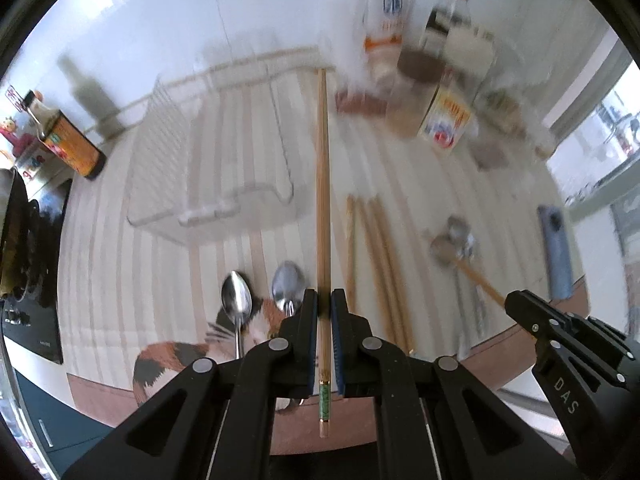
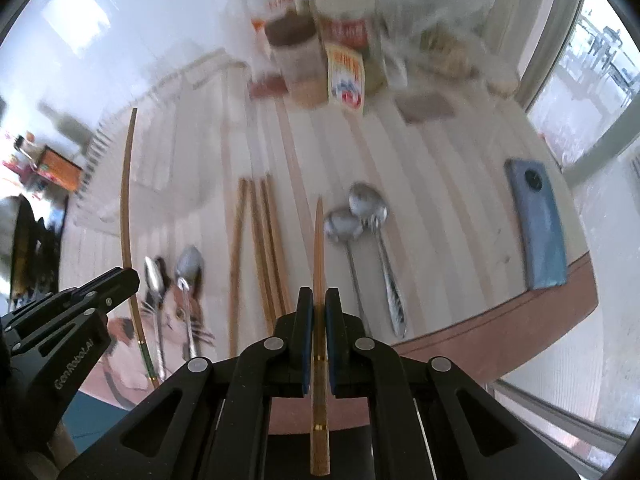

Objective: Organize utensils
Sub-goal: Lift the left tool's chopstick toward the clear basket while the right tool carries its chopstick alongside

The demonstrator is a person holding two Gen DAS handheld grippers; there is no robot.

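My left gripper is shut on a long wooden chopstick that points away over the table, its green-banded end behind the pads. My right gripper is shut on a second chopstick. Both are lifted above the striped mat. Three loose chopsticks lie on the mat between the grippers. Two spoons lie at the left on a cat picture, and two more spoons lie to the right. The right gripper shows at the left wrist view's right edge, and the left gripper at the right wrist view's left.
A wire dish rack stands at the back left of the mat. Bottles and jars crowd the back. A dark sauce bottle stands far left. A blue phone lies near the table's right edge.
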